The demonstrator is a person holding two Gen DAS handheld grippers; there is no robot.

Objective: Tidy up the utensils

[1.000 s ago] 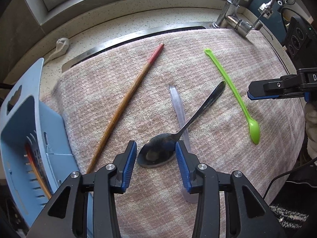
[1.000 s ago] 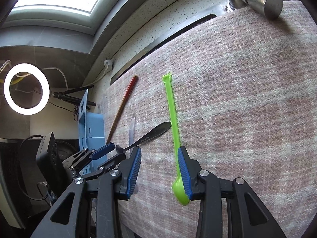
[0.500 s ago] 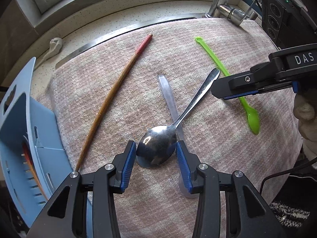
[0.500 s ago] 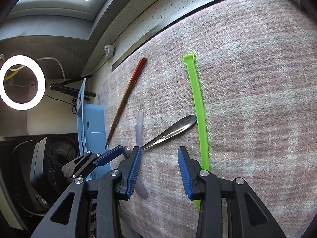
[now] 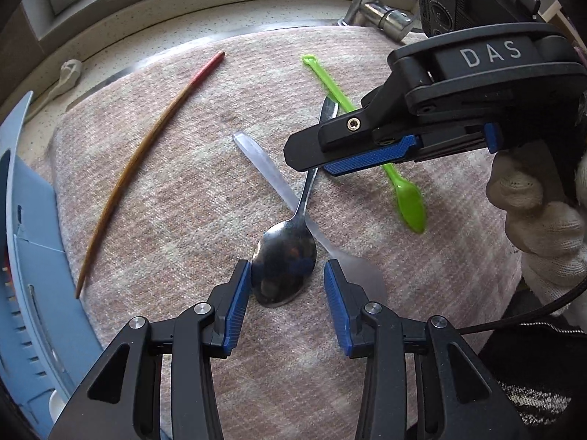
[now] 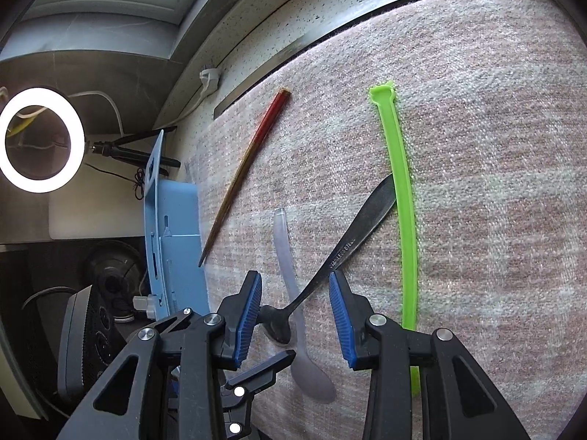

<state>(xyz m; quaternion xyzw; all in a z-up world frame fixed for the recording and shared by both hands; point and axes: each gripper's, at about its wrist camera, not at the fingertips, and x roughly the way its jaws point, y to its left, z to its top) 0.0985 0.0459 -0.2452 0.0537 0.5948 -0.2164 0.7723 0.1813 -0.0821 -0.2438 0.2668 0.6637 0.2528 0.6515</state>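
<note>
From the left wrist camera, the left tongs [image 5: 287,291] are standing spread, with the bowl of a metal spoon [image 5: 285,269] lying between the two blue pads; the left pad looks to be touching the bowl's edge, the right pad is apart from it. The spoon is resting on a pinkish checked cloth [image 5: 183,190] that is covering the worktop, and its handle is crossing over a clear plastic spoon [image 5: 271,178] whose bowl is lying just beside the right pad. A green plastic spoon [image 5: 370,135] is lying to the right, with the metal handle's tip touching or just beside it. A long wooden chopstick [image 5: 146,161] with a red end is lying well apart to the left, near a blue basket [image 5: 33,293] at the cloth's edge. The right tongs [image 5: 312,154] are hovering above the metal handle, held by a white-gloved hand [image 5: 539,220]; from this side I cannot tell how wide they are standing. A tap [image 5: 381,11] is showing at the back.

From the right wrist camera, the right tongs [image 6: 295,315] are standing spread, straddling the neck of the metal spoon [image 6: 352,234], gripping nothing. The clear spoon [image 6: 293,293] is running under it, the green spoon [image 6: 403,220] is lying alongside to the right, and the chopstick [image 6: 245,172] is lying farther left beside the blue basket [image 6: 176,220]. The left tongs [image 6: 264,363] are showing low down by the metal spoon's bowl. A ring light [image 6: 40,139] is glowing at the far left.
</note>
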